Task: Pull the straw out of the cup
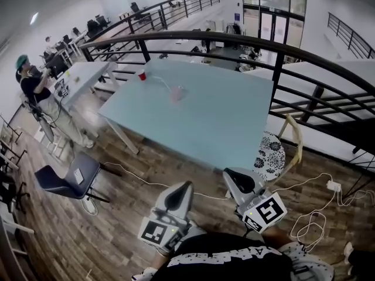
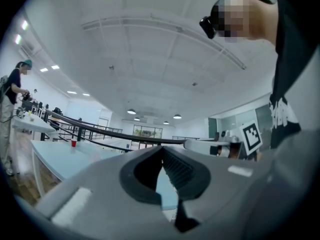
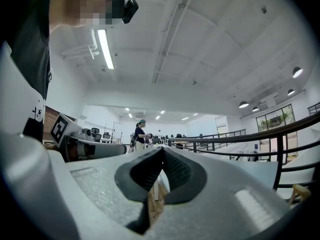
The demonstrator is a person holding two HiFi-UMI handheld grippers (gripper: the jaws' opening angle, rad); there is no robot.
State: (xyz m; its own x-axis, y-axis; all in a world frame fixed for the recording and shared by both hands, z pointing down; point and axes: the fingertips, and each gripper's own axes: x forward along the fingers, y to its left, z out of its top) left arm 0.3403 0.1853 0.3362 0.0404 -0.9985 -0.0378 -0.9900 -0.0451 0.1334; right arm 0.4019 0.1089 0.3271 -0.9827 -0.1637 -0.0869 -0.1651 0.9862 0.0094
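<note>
I hold my left gripper (image 1: 178,198) and right gripper (image 1: 241,182) low and close to my body, side by side. Each has its jaws closed tip to tip with nothing between them. The cup (image 1: 176,93) stands well ahead of both grippers on the pale blue table (image 1: 228,127). The straw (image 1: 165,84) is in it and leans leftward. A red cup (image 1: 141,75) sits beyond it, further left.

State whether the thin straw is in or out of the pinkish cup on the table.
In: the thin pale straw slants up from the pinkish translucent cup, through its mouth.
</note>
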